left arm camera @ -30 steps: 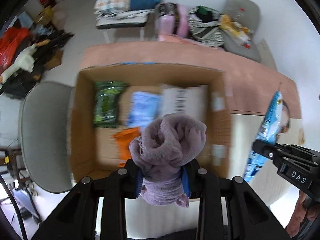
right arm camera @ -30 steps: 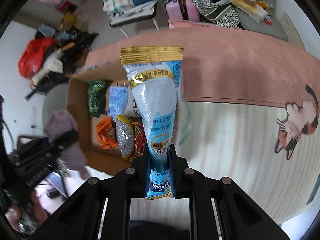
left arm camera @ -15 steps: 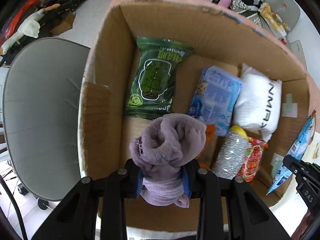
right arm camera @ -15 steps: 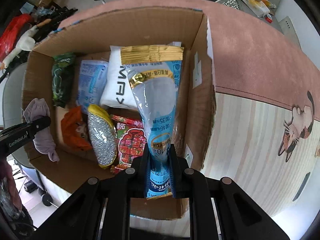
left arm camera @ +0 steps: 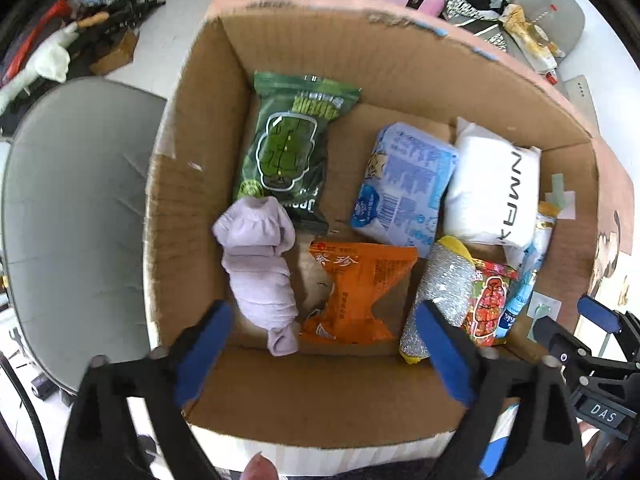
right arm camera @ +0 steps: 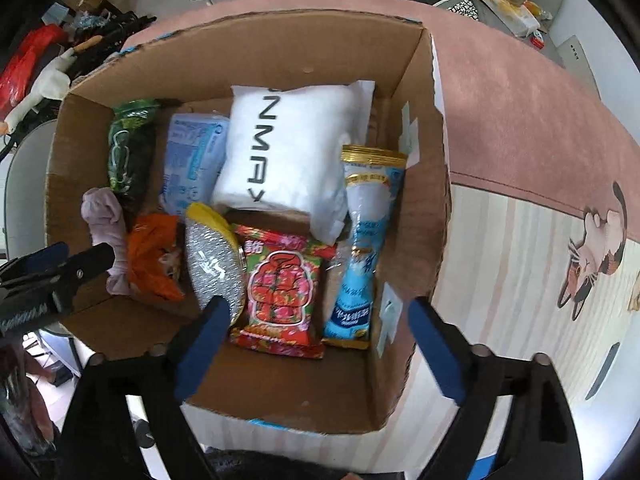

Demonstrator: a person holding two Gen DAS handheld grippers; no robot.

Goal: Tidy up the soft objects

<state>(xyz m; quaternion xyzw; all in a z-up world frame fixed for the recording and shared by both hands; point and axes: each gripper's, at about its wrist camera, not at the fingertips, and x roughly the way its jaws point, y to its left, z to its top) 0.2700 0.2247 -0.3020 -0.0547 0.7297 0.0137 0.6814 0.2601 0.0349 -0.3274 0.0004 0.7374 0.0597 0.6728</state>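
Now lying loose in cardboard box (left arm camera: 404, 60): purple cloth (left arm camera: 260, 264) ahead of wide left hand-held gripper (left arm camera: 320, 344), blue pouch (right arm camera: 360, 248) ahead of wide right hand-held gripper (right arm camera: 316, 344), orange packet (left arm camera: 356, 292) between.

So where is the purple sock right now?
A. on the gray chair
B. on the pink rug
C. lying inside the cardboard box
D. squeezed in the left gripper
C: the purple sock lies on the floor of the cardboard box, beside the orange packet, and the left gripper above it is open and empty.
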